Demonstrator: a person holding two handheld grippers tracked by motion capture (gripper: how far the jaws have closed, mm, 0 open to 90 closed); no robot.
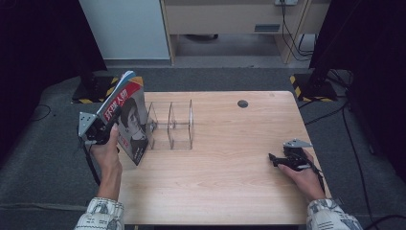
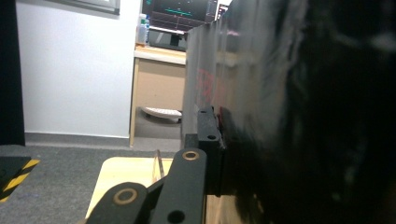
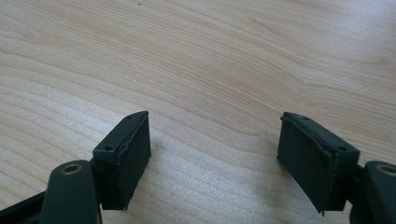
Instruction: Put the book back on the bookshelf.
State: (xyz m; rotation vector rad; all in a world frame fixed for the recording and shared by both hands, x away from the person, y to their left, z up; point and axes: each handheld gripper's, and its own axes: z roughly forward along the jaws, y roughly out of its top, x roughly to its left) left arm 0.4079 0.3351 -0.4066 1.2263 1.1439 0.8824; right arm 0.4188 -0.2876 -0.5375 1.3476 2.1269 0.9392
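**Holding a book upright beside a clear rack**

Standing tilted at the left edge of the table (image 1: 225, 182), a book (image 1: 128, 120) with a face and large red characters on its cover sits in the left-centre of the high view. Its lower corner is at or just above the table surface; contact cannot be told. The left gripper (image 1: 103, 128) has its fingers clamped on the book's left edge, with a hand wrapped around the gripper body below. In the left gripper view the book fills the right half of the frame as a dark, blurred surface, and one black finger (image 2: 208, 135) presses flat against it.

Just to the right of the book in the high view stands a clear acrylic rack (image 1: 171, 125) with upright dividers. The book's right edge is just beside the rack's nearest panel.

Well apart, at the lower right of the high view, the right gripper (image 1: 274, 158) rests low over the table in the person's other hand, pointing left. In the right gripper view its fingers (image 3: 126, 154) stand wide apart with bare wood between them.

Patterned sleeves show at the bottom edge of the high view.
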